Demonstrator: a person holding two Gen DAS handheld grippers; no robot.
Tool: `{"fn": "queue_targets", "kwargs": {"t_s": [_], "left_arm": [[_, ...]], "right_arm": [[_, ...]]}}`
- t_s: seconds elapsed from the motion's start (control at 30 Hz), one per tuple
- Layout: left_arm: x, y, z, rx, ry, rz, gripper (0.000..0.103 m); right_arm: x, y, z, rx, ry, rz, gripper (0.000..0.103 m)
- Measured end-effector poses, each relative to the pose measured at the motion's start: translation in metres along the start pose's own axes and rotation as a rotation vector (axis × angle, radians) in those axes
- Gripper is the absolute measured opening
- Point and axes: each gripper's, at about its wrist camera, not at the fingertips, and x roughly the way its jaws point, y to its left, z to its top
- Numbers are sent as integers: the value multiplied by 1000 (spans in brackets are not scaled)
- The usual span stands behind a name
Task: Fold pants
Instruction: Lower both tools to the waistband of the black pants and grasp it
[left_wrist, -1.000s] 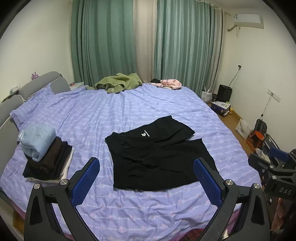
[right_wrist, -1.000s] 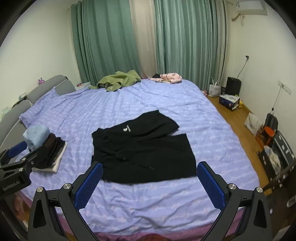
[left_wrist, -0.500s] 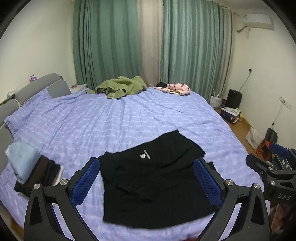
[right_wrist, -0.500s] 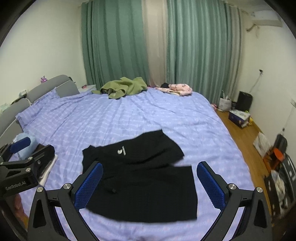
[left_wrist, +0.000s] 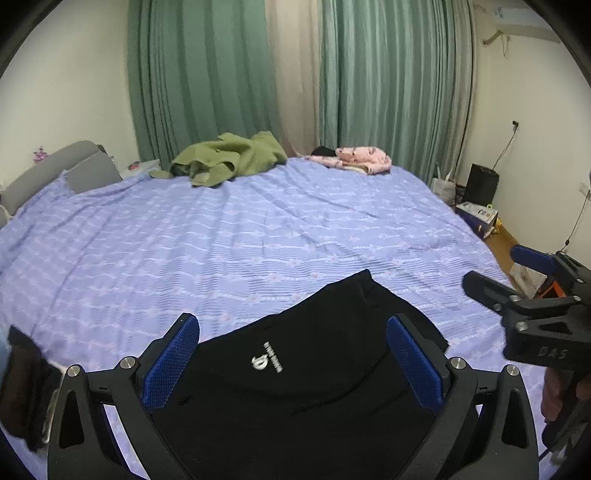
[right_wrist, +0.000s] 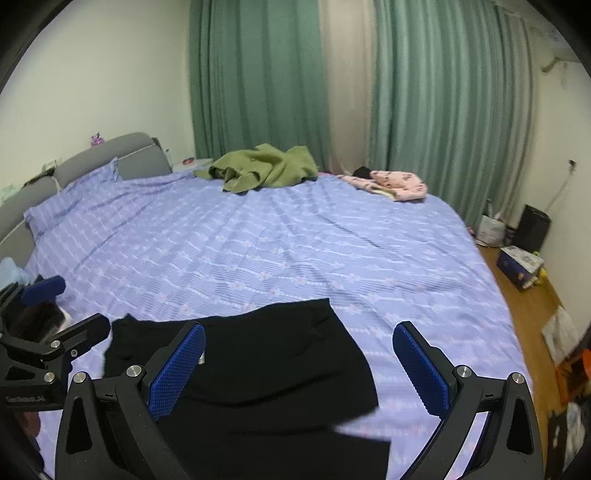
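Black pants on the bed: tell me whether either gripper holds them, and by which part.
Nothing is held. The left gripper and right gripper both stand open above the black pants, which lie on the bed.

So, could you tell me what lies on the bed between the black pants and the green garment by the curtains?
Nothing: only bare purple bedsheet stretches between the black pants and the green garment, which shows in both wrist views.

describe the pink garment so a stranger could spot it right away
Start at the purple bed and look to its far edge, by the green curtains. The pink garment lies there, right of the rumpled green garment; it alone is pink with small dark spots.
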Motion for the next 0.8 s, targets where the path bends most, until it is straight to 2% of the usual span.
{"fn": "queue_targets", "kwargs": {"t_s": [0.13,0.27,0.33,0.5,0.8], "left_arm": [[49,-5,5,30,14,-26,103],[95,-7,8,70,32,-22,103],[118,-5,7,72,55,-12,103],[168,2,4,33,111,-27,103],[236,17,-3,-62,233,-45,103]], "right_arm": [[68,-13,0,-26,29,39,103],[131,-26,-2,-28,84,81,102],[156,-28,-4,-35,106,81,98],[222,-35,-5,-38,198,109,84],[311,-50,-15,17,350,111,71]]}}
